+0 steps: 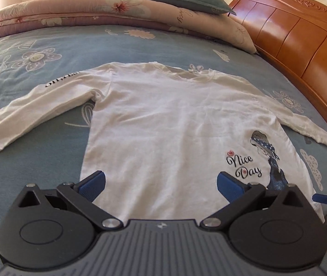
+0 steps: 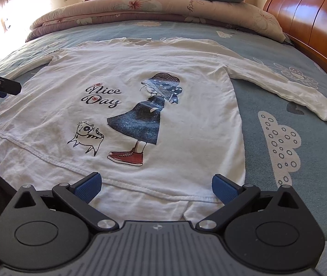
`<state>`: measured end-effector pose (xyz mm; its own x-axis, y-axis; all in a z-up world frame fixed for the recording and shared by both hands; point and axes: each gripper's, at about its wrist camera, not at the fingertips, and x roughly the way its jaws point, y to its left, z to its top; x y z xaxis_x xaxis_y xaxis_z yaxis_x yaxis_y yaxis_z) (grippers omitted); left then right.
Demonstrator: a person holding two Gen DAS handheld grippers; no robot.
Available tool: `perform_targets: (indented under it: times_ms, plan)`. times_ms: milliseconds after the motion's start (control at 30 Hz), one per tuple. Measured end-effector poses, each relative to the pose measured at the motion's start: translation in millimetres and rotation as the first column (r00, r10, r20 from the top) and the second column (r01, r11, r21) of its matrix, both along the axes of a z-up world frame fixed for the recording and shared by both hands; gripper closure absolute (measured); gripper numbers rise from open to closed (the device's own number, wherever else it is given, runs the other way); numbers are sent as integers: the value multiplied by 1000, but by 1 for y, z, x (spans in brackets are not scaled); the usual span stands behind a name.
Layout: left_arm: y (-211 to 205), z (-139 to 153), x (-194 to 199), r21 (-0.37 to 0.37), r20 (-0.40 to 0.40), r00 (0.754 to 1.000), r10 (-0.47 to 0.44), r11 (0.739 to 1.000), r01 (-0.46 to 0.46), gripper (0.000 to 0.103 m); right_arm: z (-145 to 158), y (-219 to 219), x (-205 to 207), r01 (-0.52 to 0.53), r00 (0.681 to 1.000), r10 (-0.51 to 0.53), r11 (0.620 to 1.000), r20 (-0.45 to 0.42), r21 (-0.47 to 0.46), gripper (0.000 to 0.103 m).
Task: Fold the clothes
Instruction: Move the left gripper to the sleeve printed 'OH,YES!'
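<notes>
Both grippers' blue-padded jaws stand wide apart, empty: the left gripper (image 1: 161,187) and right gripper (image 2: 156,187) hover at the near hem of a white long-sleeved printed shirt (image 2: 126,105), spread flat, sleeves outstretched, on a blue flowered bedsheet (image 2: 276,105).
</notes>
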<state>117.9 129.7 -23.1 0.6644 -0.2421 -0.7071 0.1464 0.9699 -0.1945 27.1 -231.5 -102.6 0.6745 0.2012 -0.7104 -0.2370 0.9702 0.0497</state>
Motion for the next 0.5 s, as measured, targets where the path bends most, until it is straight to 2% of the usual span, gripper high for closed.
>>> perform_targets:
  times_ms: [100, 233, 300, 433, 500]
  plan:
    - [51, 19, 34, -65, 8, 997, 76, 995, -75, 1, 10, 2, 6, -4, 1000, 3, 999, 10, 48, 0]
    - [122, 30, 81, -191, 2, 984, 177, 966, -174, 1, 19, 15, 21, -20, 1000, 19, 999, 20, 43, 0]
    - [154, 22, 107, -260, -41, 972, 232, 937, -234, 1, 19, 25, 30, -34, 999, 34, 999, 15, 32, 0]
    - [188, -10, 145, -379, -160, 951, 264, 873, -306, 1, 16, 44, 49, -62, 998, 62, 998, -5, 18, 0]
    - [196, -29, 159, -395, -212, 937, 276, 853, -341, 1, 15, 52, 58, -71, 997, 71, 997, -14, 12, 0]
